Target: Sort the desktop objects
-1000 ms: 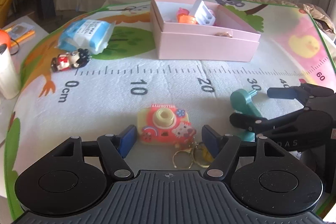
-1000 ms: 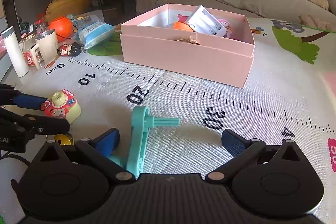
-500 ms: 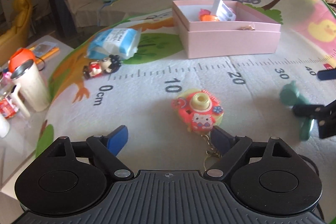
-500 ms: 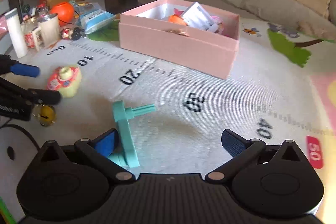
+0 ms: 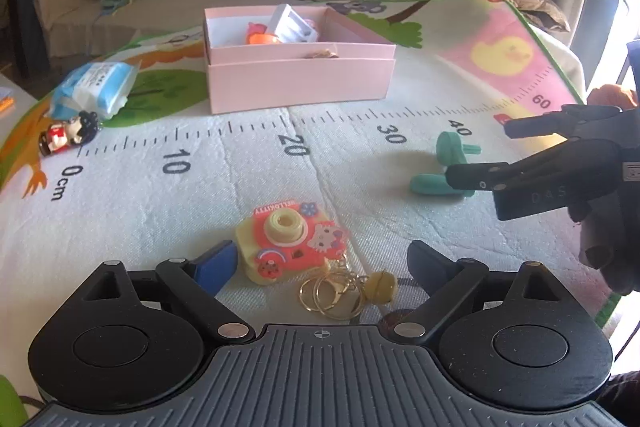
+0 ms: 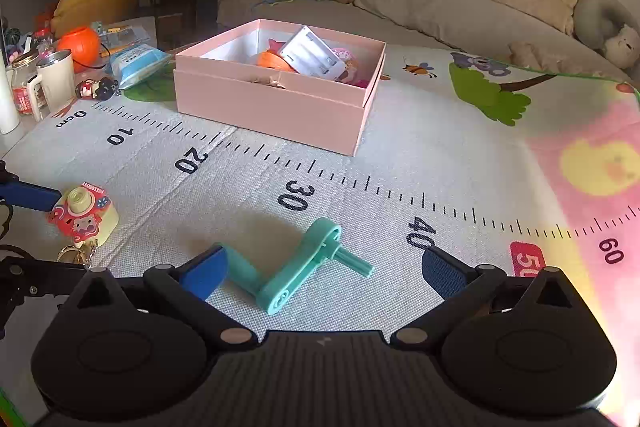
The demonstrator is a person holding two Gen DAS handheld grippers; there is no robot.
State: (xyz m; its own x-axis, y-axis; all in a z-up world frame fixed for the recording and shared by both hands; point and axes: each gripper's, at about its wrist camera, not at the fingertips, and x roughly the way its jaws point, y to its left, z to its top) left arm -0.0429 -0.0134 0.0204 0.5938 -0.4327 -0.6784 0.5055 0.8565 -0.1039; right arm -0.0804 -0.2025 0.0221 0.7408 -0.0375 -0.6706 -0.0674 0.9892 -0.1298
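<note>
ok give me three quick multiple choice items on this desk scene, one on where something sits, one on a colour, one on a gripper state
1. Where is the toy camera keychain?
A. inside the pink box
B. on the mat, between the left gripper's open jaws
C. on the sofa

2. What colour is the crank handle?
A. teal
B. red
C. black

3. What state is the right gripper in?
A. shut on the crank handle
B. open, with the crank handle lying between its jaws
C. shut on nothing

Answers:
1 B: the left gripper straddles the keychain on the mat, well short of the pink box.
2 A: it is plainly teal.
3 B: the right pad stands clear of the handle, which lies flat on the mat.
</note>
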